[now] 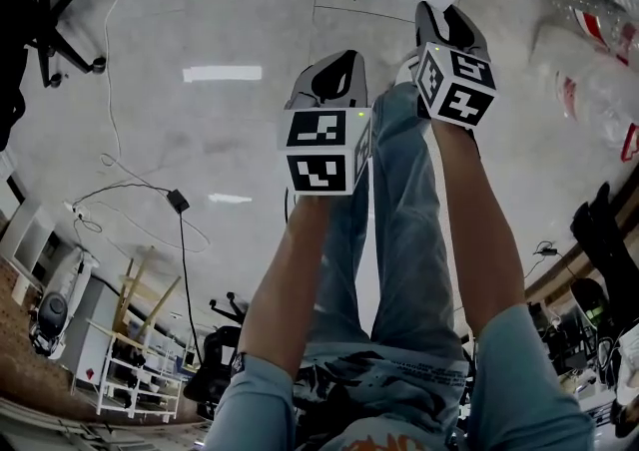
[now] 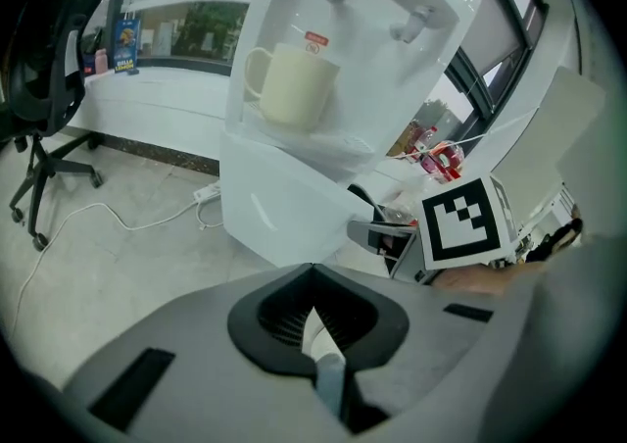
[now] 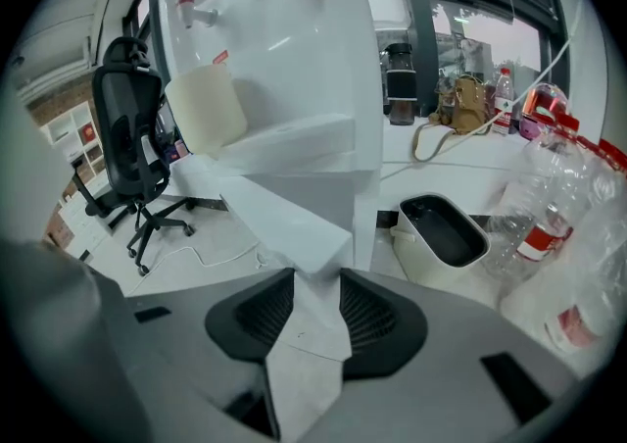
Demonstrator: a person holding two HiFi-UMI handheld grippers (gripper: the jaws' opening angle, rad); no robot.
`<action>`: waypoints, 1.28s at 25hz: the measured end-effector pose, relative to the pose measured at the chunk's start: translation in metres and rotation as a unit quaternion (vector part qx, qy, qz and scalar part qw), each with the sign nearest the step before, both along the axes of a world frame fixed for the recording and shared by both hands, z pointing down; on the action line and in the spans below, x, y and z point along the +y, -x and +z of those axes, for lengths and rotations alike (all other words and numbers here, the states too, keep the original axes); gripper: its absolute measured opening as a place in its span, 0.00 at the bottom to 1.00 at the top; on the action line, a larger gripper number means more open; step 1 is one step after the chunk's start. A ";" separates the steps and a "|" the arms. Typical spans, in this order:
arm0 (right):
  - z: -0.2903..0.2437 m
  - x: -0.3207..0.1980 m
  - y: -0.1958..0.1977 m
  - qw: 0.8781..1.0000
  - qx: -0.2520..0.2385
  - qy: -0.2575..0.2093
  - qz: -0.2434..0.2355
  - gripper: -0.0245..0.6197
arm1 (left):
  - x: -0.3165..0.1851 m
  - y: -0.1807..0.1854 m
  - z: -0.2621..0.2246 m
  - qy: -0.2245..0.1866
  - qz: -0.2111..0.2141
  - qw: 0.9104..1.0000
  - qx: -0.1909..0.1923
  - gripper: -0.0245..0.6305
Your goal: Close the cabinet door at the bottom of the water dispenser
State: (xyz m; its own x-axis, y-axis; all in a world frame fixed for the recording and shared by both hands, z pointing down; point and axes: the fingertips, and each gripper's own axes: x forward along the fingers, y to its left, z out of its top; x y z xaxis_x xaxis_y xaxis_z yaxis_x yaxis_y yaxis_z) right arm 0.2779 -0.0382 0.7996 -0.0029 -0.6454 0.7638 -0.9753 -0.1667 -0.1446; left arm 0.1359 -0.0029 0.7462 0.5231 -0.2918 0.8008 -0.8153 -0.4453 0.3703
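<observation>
Right tongs [image 3: 313, 284] stood about half open astride the free edge of the cabinet door [image 3: 279, 216]. Their pads appeared to pinch it, though the wide-angle view left the contact itself a little uncertain. Left tongs [image 2: 313, 294] had their jaws all but together on nothing and hung just beside the right pair, short of the door. The door stood swung well out from the base of the water dispenser [image 2: 343, 59], so the task looked barely begun: the edge was in hand, while the whole swing home and the last push flush were left to do. A cream mug [image 2: 289, 86] sat in the dispenser's bay above, clear of the door. A white tub [image 3: 443, 235] stood just beside the dispenser's foot with clear plastic bottles [image 3: 573, 235] next to it. A cable [image 2: 98, 221] trailed across the floor towards an office chair [image 2: 44, 88], and a tan bag [image 3: 453, 108] lay on the surface behind. None of these seemed to lie in the door's arc; the person's own legs [image 1: 399, 210] stood close behind the tongs.
</observation>
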 end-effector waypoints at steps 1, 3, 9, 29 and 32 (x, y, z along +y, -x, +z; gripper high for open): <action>0.000 -0.003 -0.003 1.000 0.006 0.000 -0.006 0.29 | -0.003 -0.003 0.001 0.002 -0.004 1.000 0.004 0.05; 0.001 -0.008 -0.008 1.000 0.011 0.000 -0.012 0.29 | -0.010 -0.012 0.001 0.002 -0.009 1.000 0.010 0.05; 0.003 -0.025 -0.033 1.000 0.012 -0.002 0.009 0.27 | -0.018 -0.030 0.002 0.007 -0.024 1.000 0.017 0.05; 0.005 -0.076 -0.077 0.999 0.028 -0.005 0.022 0.24 | -0.024 -0.017 0.009 0.020 -0.067 0.998 0.006 0.05; 0.002 -0.080 -0.081 0.999 0.030 -0.002 0.022 0.23 | -0.025 -0.013 0.007 0.020 -0.071 0.997 0.004 0.05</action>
State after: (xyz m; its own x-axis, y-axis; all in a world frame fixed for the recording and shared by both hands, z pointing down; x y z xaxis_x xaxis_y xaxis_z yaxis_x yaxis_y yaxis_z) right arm 0.3587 -0.1183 0.8021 0.0713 -0.6475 0.7587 -0.9738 -0.2099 -0.0876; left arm 0.1494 -0.0279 0.7528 0.4847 -0.3316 0.8094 -0.8663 -0.3099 0.3918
